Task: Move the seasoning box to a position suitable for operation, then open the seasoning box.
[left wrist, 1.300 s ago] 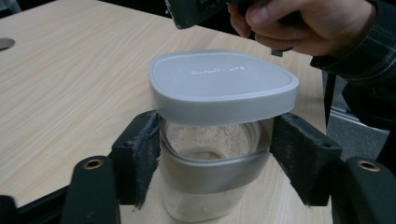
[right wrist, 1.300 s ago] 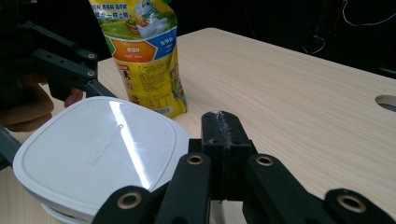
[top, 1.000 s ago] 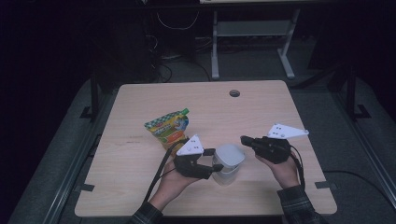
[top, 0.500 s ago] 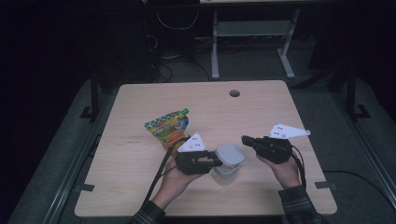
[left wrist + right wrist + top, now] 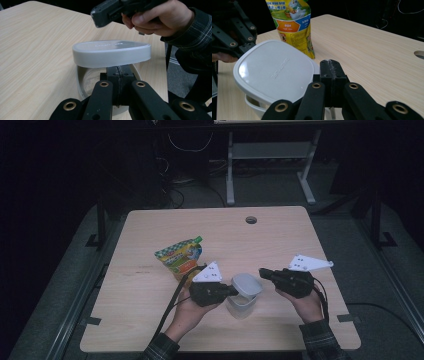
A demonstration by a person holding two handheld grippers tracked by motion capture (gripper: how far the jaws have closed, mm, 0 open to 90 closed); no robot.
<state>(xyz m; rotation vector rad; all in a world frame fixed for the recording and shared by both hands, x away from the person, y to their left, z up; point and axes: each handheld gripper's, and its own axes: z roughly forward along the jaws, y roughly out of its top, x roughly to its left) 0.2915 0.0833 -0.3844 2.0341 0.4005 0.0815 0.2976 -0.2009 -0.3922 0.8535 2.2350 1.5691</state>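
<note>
Dark room surrounds our pale wooden bench [image 5: 150, 330]; both claws, left [image 5: 233, 290] and right [image 5: 261, 271], are closed empty beside a white lidded tub [image 5: 244, 295].

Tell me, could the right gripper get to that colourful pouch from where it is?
Probably not directly: the white tub with its lid and the left gripper sit between the right gripper and the pouch.

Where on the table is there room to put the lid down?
The far half of the table, between the pouch and the cable hole, lies bare. So does the left strip beside the pouch, and the near edge between the two sleeves. It is crowded in the middle, where the left gripper, the right gripper and the container with its lid meet.
</note>
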